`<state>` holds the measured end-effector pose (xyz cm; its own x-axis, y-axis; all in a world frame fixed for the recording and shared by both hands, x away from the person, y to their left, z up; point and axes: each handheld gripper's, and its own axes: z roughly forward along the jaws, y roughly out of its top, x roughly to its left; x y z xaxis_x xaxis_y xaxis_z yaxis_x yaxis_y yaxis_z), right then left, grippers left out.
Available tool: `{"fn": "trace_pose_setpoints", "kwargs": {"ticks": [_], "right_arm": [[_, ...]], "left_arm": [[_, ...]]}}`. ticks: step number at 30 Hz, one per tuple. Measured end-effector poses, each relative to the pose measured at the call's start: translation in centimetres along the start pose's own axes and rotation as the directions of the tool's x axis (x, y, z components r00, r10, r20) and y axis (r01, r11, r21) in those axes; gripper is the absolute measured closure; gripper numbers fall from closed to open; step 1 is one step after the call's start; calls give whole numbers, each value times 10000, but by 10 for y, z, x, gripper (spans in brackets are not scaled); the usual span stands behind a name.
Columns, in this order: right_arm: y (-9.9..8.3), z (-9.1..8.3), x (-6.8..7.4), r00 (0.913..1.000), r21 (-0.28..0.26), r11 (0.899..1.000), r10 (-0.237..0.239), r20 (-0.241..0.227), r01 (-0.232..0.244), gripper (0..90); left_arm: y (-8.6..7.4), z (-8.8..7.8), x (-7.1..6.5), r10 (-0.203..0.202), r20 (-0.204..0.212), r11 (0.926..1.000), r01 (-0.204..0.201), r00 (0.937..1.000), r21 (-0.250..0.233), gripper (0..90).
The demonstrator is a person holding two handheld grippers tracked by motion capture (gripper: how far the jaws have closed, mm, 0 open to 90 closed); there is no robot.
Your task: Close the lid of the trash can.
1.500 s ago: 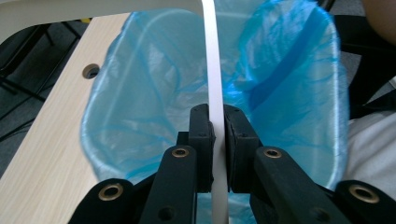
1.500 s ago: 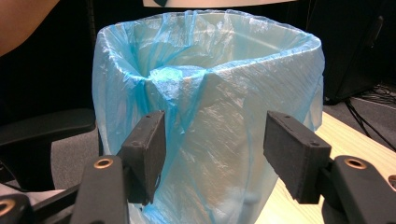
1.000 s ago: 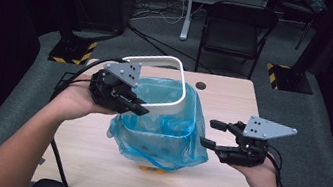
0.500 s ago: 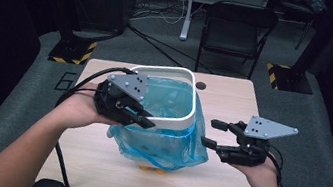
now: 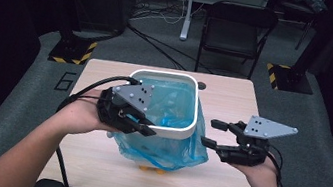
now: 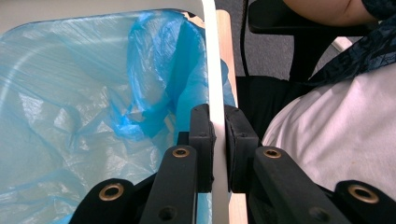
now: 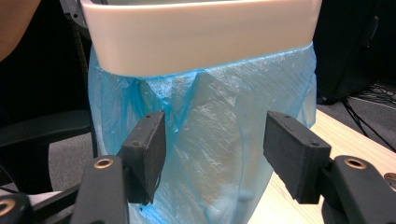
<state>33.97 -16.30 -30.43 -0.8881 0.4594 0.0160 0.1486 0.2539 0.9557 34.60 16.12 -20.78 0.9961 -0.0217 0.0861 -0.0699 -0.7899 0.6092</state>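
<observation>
A bin lined with a blue plastic bag [image 5: 166, 149] stands mid-table, the bag draped down its outside. A white rounded-square rim ring [image 5: 196, 109] sits level on its top. My left gripper [image 5: 148, 130] is shut on the ring's near-left edge; in the left gripper view the pads pinch the white ring [image 6: 212, 56] beside the bag [image 6: 70, 93]. My right gripper [image 5: 209, 132] hovers open to the right of the bin, apart from it. In the right gripper view its jaws [image 7: 215, 130] stand wide, facing the bag [image 7: 215, 93] below the ring [image 7: 201, 37], with nothing held.
The light wooden table [image 5: 221, 183] has bare room on both sides of the bin. A small orange piece [image 5: 151, 169] peeks from under the bag. A black chair [image 5: 238, 29] stands beyond the far edge. Cables trail from my left gripper.
The white ring, earlier tilted up above the bag, has come down level onto the bin top, and my left gripper moved right and slightly down with it. My right gripper stayed put.
</observation>
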Motion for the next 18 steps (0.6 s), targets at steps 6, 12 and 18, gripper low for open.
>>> {"fn": "trace_pose_setpoints", "kwargs": {"ticks": [6, 12, 18], "right_arm": [[1, 3, 3, 10000, 6, 10000, -29, 5, 29, 387], [4, -1, 3, 9999, -96, 9999, -68, 143, 69, 388], [11, -7, 3, 9997, -332, 9993, -159, 210, 166, 389]], "left_arm": [[1, 3, -2, 21, 107, 10000, -22, 9999, 34, 834], [4, 6, -3, -21, 126, 9999, 19, 9999, 146, 834], [1, 5, -2, -62, 155, 10000, 62, 9999, -21, 834]]}}
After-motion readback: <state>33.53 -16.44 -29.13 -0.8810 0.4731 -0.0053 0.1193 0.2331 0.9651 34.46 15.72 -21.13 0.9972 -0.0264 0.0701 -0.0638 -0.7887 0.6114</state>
